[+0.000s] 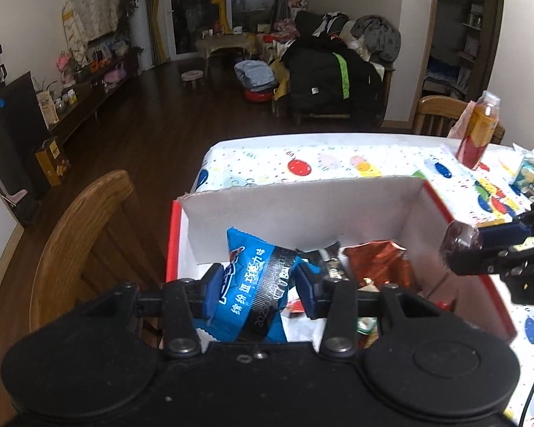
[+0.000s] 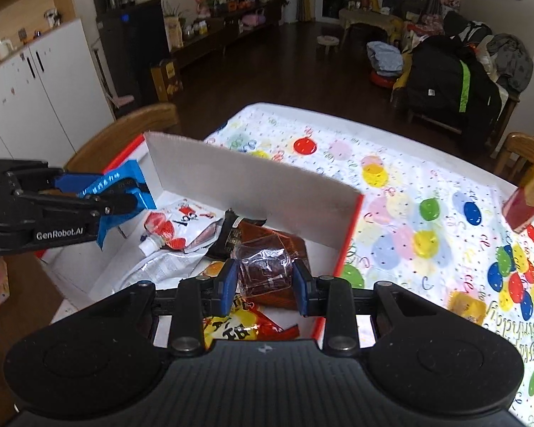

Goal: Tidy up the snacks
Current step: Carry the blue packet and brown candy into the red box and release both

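Observation:
My left gripper point(image 1: 254, 286) is shut on a blue snack packet point(image 1: 252, 277) with white lettering, held over the left part of a white cardboard box with red rim point(image 1: 302, 210). In the right wrist view the same packet point(image 2: 121, 185) shows in that gripper point(image 2: 124, 199) at the left. My right gripper point(image 2: 265, 281) is shut on a dark red clear-wrapped snack point(image 2: 265, 267), above the box's point(image 2: 252, 181) right half. From the left wrist view that snack point(image 1: 461, 242) hangs at the right gripper's tip point(image 1: 471, 249). Several wrappers lie inside the box.
The box sits on a table with a balloon-print cloth point(image 2: 427, 192). A juice bottle point(image 1: 478, 130) and a small packet point(image 1: 532, 176) stand at the far right. A yellow wrapped snack point(image 2: 468, 306) lies on the cloth. Wooden chairs point(image 1: 85, 235) flank the table.

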`<state>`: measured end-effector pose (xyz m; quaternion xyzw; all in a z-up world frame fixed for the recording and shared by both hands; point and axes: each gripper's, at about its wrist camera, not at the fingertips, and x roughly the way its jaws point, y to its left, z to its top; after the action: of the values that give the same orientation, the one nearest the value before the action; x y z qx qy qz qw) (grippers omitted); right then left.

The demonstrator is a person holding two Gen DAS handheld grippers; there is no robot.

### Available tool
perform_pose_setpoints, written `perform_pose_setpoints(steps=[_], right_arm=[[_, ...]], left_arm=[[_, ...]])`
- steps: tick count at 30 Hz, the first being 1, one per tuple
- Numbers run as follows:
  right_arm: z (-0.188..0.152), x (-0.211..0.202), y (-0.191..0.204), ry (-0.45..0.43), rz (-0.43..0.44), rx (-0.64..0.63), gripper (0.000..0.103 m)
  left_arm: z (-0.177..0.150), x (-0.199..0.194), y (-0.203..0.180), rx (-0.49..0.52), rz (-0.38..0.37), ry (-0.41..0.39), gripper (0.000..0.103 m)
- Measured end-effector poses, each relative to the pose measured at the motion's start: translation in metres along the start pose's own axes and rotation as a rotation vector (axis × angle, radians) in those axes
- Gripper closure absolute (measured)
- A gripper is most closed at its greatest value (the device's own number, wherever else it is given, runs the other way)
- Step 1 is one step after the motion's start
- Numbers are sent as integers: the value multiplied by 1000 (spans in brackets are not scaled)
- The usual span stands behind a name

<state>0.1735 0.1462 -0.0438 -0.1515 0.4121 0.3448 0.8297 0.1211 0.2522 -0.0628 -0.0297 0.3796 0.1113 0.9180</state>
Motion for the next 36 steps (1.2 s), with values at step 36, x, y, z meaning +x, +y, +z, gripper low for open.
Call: perform_pose_setpoints(steps=[36], right_arm=[[3,81,10,145,9,-5,68]], left_arm=[[14,69,-5,48,1,111,57]])
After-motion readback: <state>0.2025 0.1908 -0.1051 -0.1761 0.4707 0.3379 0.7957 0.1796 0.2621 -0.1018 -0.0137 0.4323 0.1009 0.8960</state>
